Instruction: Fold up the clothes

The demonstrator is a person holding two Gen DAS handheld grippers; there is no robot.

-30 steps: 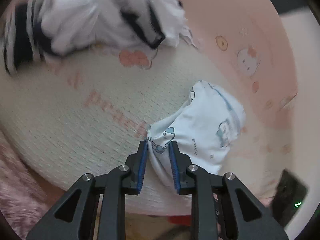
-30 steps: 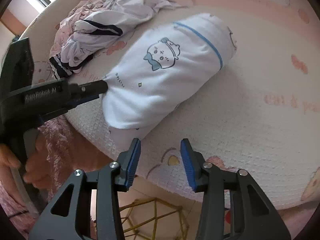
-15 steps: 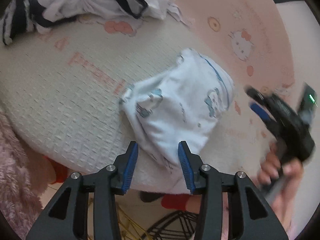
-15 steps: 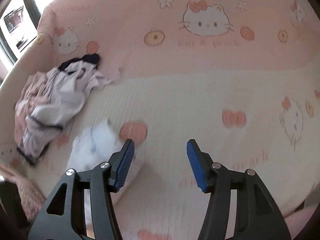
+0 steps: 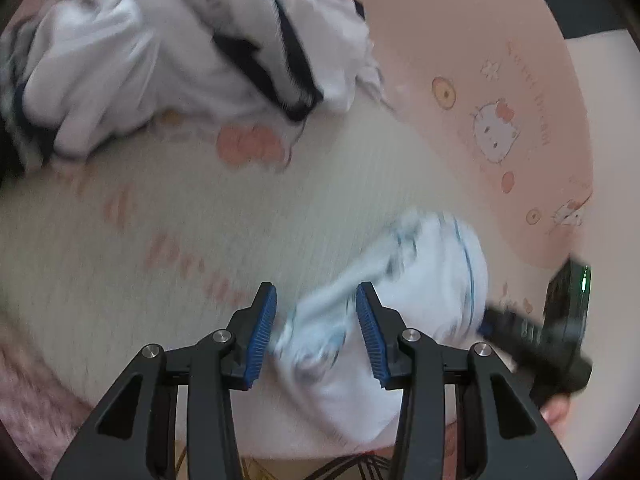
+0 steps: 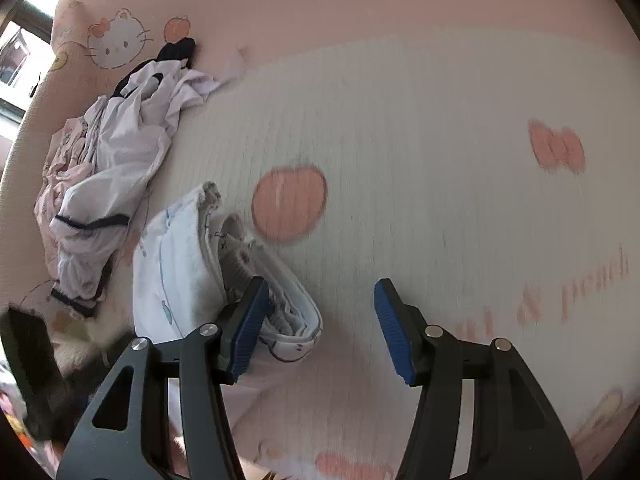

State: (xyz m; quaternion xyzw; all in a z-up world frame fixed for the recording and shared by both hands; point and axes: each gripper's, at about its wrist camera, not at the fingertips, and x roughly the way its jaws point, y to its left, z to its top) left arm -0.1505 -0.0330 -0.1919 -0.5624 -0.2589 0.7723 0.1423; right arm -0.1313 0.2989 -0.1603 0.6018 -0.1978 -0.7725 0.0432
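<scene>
Garment in hand: small white printed garment (image 5: 424, 308) with a blue line, lying bunched on the bed (image 5: 200, 216) near its front edge
Left gripper (image 5: 316, 320): jaws have just been opening and stand moderately wide; a twisted end of the garment lies between the pads, not pressed
Right gripper (image 6: 320, 320): jaws have just been opening and stand wide; nothing between them, the folded layered edge of the garment (image 6: 224, 276) just beside and partly behind the left pad
Handling, judged: light, limp, thin cloth; not fragile, not slippery; it sags and loses shape when lifted from one point
Where to take hold, judged: two corners or the hem, one per gripper, pinching all layers at the edge
Waiting pile: white clothes with dark stripes (image 5: 172, 52), well beyond the left jaws
Caution: the left wrist view is blurred
</scene>
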